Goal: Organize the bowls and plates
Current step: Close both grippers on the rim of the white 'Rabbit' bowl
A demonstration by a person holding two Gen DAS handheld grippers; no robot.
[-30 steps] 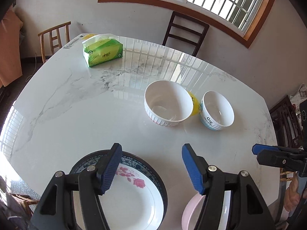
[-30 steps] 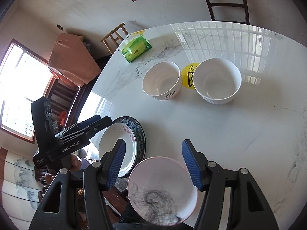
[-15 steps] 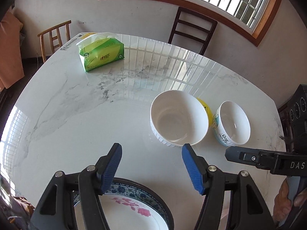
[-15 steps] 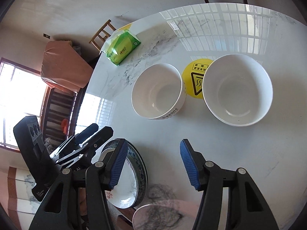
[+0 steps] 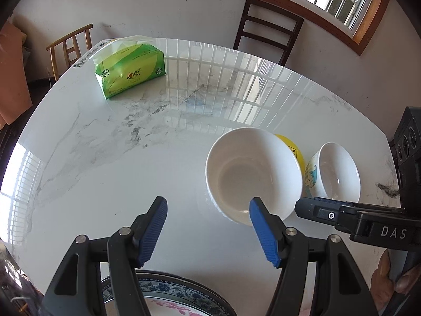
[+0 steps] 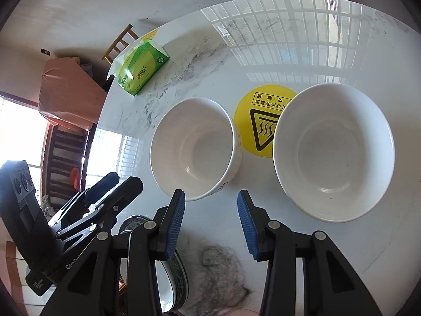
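In the left wrist view a large white ribbed bowl (image 5: 252, 173) and a smaller printed bowl (image 5: 336, 173) stand side by side on the marble table (image 5: 105, 171). My left gripper (image 5: 208, 205) is open and empty, and its right finger overlaps the large bowl's near rim. A blue-rimmed flowered plate (image 5: 168, 297) lies below it. In the right wrist view my right gripper (image 6: 210, 197) is closing with nothing between its pads. Its left fingertip is at the near rim of the smaller bowl (image 6: 194, 147). The large bowl (image 6: 334, 152) stands to the right.
A round yellow hot-surface sticker (image 6: 260, 126) lies between the bowls. A green tissue pack (image 5: 131, 71) sits at the far left. The blue-rimmed plate (image 6: 173, 268) is at the near edge. The right gripper (image 5: 305, 206) reaches in beside the small bowl. Chairs stand around the table.
Both grippers have moved forward and down toward the bowls, which now look larger. The plates have slid to the bottom of both views. The right jaws have narrowed.
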